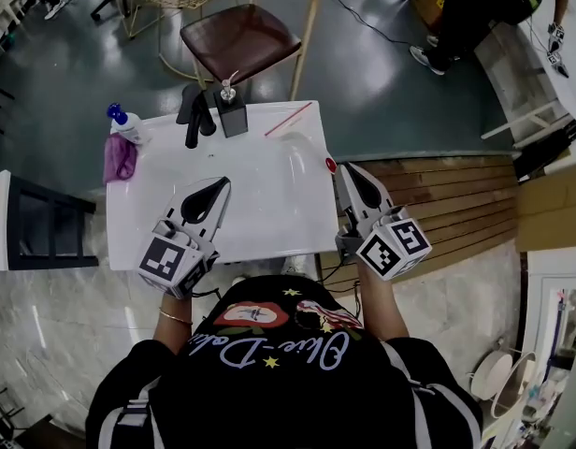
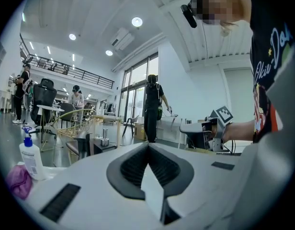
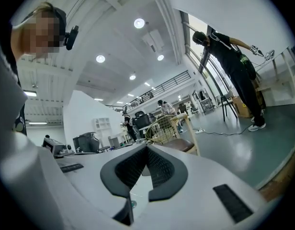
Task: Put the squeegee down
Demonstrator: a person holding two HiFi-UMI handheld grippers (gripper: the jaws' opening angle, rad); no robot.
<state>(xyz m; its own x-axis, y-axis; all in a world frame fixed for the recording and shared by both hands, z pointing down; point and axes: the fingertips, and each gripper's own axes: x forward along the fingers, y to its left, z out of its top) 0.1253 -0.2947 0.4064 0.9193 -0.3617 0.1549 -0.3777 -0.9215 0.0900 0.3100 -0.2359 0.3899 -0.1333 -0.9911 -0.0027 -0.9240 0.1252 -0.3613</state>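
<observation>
Both shut, empty: L tongs [image 1: 213,189] over white table [image 1: 269,215], R tongs [image 1: 350,170] just off its right edge. Black squeegee [image 1: 193,116], I think, lies at table's far edge, long axis pointing away from person, ahead of L tongs, the nearer one; prob. already down

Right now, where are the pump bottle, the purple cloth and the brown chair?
pump bottle [image 1: 130,130], head view, on its white body.
purple cloth [image 1: 120,158], head view, on its middle.
brown chair [image 1: 239,40], head view, on its seat.
</observation>
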